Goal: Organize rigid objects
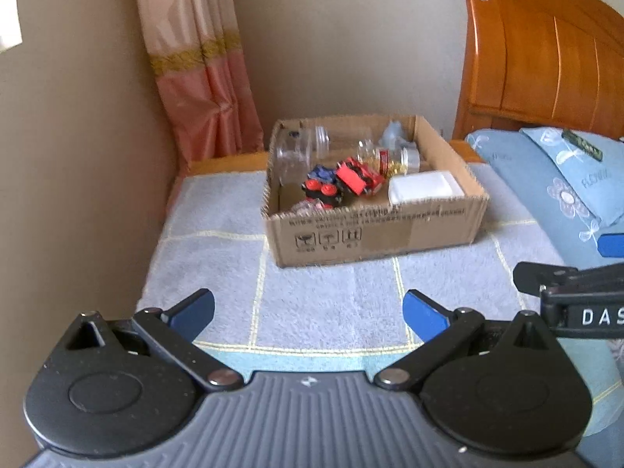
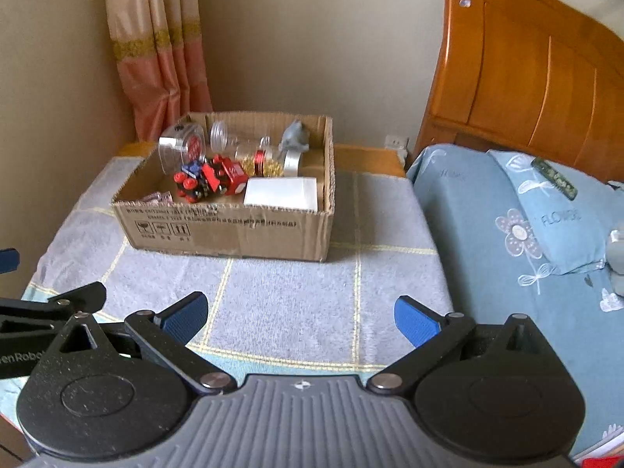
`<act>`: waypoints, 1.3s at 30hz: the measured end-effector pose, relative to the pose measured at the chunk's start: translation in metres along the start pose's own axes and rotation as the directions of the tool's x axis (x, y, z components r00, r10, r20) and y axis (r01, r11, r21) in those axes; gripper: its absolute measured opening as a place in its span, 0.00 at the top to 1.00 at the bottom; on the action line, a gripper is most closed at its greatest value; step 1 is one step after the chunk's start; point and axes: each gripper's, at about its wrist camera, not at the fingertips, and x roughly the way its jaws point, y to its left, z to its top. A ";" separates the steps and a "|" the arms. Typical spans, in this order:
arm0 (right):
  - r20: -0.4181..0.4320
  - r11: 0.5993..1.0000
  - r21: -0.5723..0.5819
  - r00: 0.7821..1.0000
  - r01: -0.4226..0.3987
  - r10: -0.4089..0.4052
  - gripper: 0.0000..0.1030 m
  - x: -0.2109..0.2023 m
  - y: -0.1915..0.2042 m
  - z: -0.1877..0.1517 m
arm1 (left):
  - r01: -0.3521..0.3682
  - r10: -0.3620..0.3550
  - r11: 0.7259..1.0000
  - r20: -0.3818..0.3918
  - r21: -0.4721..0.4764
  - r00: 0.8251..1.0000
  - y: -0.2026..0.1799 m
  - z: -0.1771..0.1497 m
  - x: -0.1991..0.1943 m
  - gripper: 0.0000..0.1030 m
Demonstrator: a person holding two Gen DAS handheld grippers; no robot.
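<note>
Both tools spread wide, nothing held. Left tool (image 1: 308, 312) and right tool (image 2: 300, 314) hover side by side over the towel (image 1: 312, 296), low and back from the cardboard box (image 1: 374, 230). Each wrist view catches the other tool at its edge.

Box sits at 12 o'clock from both tools, on the towel, near the wall and curtain (image 1: 195, 78). Open top, no flaps in the way, so reach-in from above is clear.

Contents, all inside the box walls:
- clear jars (image 1: 292, 152) lying on their sides at 10 o'clock within the box, probably because they roll and the walls stop them
- red toy vehicle (image 2: 224, 173) and a red-wheeled toy (image 2: 187, 187) packed touching each other at centre
- white flat box (image 2: 280, 193) at 4 o'clock, flush into the near corner, flat side down, stable
- gold-and-red spool item (image 2: 259, 162) and grey figure (image 2: 294, 136) toward the back wall

No rigid items visible loose on the towel. Blue pillow (image 2: 546, 202) and headboard (image 2: 526, 70) at 2 o'clock, not part of the job.

Judgement: fits either everything already gathered into the box and tools backed off, or a box about to be sorted out. Pictures don't settle which. Inside layout is a loose pile, not ordered.
</note>
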 end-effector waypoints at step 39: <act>0.056 1.000 0.026 0.998 -0.003 0.001 0.00 -0.016 -0.003 0.005 | -0.070 0.071 0.997 0.023 -0.023 0.997 0.004 0.010 -0.018 0.01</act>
